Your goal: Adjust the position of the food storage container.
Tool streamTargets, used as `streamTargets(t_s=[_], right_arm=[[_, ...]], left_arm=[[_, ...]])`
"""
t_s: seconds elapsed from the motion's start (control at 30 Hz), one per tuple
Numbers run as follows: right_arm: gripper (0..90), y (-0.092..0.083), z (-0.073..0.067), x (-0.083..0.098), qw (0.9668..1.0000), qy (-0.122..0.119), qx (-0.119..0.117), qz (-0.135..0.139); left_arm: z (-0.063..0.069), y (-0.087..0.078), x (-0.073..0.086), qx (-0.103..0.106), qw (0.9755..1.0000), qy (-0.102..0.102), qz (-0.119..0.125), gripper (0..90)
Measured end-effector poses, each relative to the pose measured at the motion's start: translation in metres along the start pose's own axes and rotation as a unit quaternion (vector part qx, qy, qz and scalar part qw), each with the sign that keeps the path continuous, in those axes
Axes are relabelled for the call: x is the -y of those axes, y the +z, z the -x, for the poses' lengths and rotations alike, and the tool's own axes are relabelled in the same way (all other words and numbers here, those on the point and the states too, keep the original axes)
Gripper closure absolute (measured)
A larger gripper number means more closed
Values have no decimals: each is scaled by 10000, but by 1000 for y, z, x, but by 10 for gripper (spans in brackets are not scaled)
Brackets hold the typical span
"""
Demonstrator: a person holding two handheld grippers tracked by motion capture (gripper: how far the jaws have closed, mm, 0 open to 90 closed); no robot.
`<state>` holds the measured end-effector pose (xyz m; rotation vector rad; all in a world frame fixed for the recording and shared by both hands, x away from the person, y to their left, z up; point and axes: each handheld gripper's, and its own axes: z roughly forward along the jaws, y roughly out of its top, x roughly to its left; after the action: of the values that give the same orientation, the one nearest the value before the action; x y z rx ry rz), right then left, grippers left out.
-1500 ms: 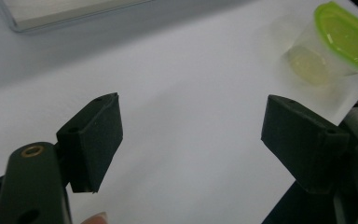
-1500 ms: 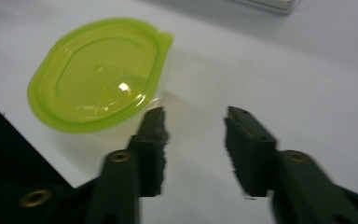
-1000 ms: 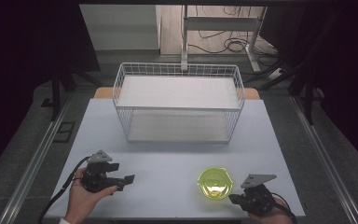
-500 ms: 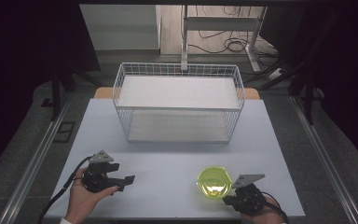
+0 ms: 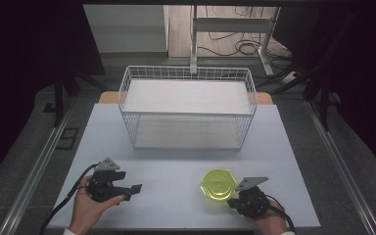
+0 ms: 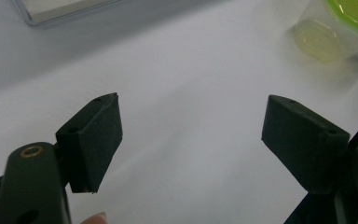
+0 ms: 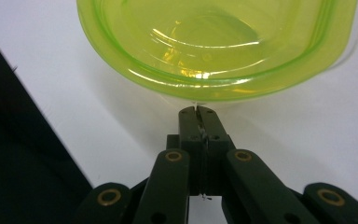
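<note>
A clear tub with a yellow-green lid [image 5: 218, 183] stands on the white table near its front right. My right gripper [image 5: 231, 199] lies just right of it, low over the table. In the right gripper view its jaws [image 7: 197, 112] are shut together, with their tips right under the lid's rim [image 7: 214, 79]. I cannot tell whether they pinch the rim's edge. At the front left, my left gripper [image 5: 132, 191] is held in a hand and points right. Its jaws [image 6: 191, 140] stand wide open over bare table, and the tub [image 6: 340, 28] shows farther off.
A white wire basket [image 5: 188, 105] with a flat white bottom stands at the table's far middle. Bare tabletop [image 5: 176, 166] lies between it and both grippers. The table's front edge runs just behind the hands.
My right gripper has moved left and slightly down, up against the tub's near right side. The left gripper has stayed where it was.
</note>
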<state>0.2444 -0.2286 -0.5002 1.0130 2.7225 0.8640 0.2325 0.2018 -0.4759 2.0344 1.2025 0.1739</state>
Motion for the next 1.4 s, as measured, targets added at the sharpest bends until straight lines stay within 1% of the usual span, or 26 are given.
streamTargets(t_s=[0.03, 0.17, 0.27, 0.73, 0.83, 0.97, 1.0, 1.03, 1.07, 1.1, 1.13, 1.17, 1.2, 1.23, 1.27, 1.3, 1.33, 1.4], right_arm=[[887, 0, 0, 0, 10000, 0, 0, 0], [887, 8, 1, -10, 10000, 36, 33, 67], [887, 10, 0, -14, 9999, 12, 34, 103], [887, 26, -4, -34, 9998, -20, -23, 173], [887, 27, -6, -36, 9998, -8, -14, 184], [887, 21, -4, -35, 9996, 36, -14, 267], [887, 14, -1, -32, 9993, 141, 14, 334], [887, 14, -1, -32, 9993, 141, 14, 334], [887, 8, 4, -28, 9991, 209, 55, 370], [887, 8, 4, -28, 9991, 209, 55, 370], [887, 4, 11, -24, 9986, 312, 126, 398], [887, 4, 11, -24, 9986, 312, 126, 398], [887, 2, 14, -23, 9984, 361, 163, 413], [887, -1, 19, -22, 9976, 459, 224, 474], [887, -5, 28, -23, 9961, 586, 309, 584], [887, -5, 28, -23, 9961, 586, 309, 584], [887, -5, 35, -26, 9948, 684, 366, 653], [887, -1, 40, -29, 9946, 731, 327, 654]], left_arm=[[0, 0, 0, 0, 10000, 0, 0, 201], [0, 1, 0, 6, 10000, 6, -25, 201], [0, 1, 0, -5, 10000, 16, -41, 201], [0, 2, 0, -13, 10000, 32, -62, 200], [0, 2, 0, -21, 10000, 32, -59, 198], [0, 1, 0, -36, 10000, 25, -41, 198], [-1, 0, 0, -38, 10000, 33, -32, 198], [-1, 0, 0, -38, 10000, 33, -32, 198], [-1, 0, 0, -36, 10000, 32, -27, 198], [-1, 0, 0, -36, 10000, 32, -27, 198], [-1, 0, 0, -32, 10000, 37, -30, 199], [-1, 0, 0, -32, 10000, 37, -30, 198], [0, 1, 0, -22, 10000, 21, -32, 198], [0, 2, 0, -18, 10000, 29, -42, 198], [0, 2, 0, -11, 10000, 27, -46, 199], [0, 3, 0, -9, 10000, 27, -53, 199], [0, 4, 0, 1, 10000, 29, -75, 198], [0, 5, 0, 4, 10000, 22, -70, 199]])
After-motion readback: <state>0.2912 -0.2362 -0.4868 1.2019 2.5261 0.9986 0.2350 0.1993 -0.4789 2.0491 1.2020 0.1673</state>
